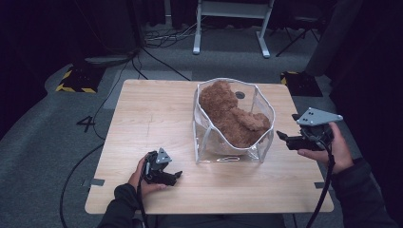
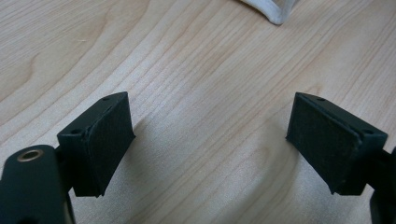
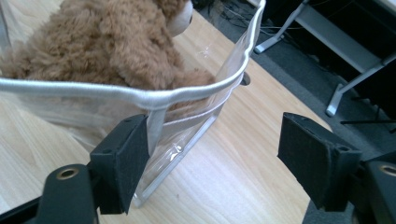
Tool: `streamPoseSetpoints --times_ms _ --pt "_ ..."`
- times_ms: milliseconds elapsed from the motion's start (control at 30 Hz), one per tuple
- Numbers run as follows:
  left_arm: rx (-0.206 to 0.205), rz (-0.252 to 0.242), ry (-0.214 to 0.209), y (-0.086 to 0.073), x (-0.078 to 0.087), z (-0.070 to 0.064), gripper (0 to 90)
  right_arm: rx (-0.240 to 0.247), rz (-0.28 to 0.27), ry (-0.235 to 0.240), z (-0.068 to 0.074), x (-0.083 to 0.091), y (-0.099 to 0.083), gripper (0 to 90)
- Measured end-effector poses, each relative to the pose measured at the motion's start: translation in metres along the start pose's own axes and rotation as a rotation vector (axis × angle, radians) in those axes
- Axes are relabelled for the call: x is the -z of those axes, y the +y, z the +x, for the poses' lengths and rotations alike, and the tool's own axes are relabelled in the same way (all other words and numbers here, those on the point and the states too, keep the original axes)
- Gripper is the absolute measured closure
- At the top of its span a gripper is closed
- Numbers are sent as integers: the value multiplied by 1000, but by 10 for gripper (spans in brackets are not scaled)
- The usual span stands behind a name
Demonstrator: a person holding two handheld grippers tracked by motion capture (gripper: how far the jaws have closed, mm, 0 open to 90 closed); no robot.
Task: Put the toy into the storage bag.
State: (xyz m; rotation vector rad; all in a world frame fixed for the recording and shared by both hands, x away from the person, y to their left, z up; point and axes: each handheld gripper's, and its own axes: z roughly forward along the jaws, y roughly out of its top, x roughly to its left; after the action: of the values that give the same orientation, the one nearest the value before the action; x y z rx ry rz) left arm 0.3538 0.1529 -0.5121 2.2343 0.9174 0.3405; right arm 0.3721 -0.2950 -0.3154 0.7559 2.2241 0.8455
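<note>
At seven o'clock on the bench (image 1: 142, 114), the left gripper (image 1: 175, 176) rests wide open and empty. At centre, one clear bag (image 1: 202, 137) already holds one brown teddy bear (image 1: 233, 116). At three o'clock, the right gripper (image 1: 284, 137) hovers open beside the bag, gripping nothing; closing likely remains.

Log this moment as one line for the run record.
left gripper: open, low over table, holding nothing | right gripper: open, beside clear bag corner | teddy bear: inside bag | bag: open-topped, on table
</note>
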Motion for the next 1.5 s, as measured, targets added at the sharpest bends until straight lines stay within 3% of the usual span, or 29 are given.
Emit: streamPoseSetpoints --times_ms 733,1167,1400,1500 --pt "1 1 0 0 0 0 145 -9 82 34 10 -37 -47 249" --pt "1 1 0 0 0 0 145 -5 114 50 16 -49 -64 246" --pt "1 1 0 0 0 0 145 -7 143 60 20 -59 -77 237" --pt "0 1 0 0 0 0 145 -7 184 60 24 -65 -87 231"
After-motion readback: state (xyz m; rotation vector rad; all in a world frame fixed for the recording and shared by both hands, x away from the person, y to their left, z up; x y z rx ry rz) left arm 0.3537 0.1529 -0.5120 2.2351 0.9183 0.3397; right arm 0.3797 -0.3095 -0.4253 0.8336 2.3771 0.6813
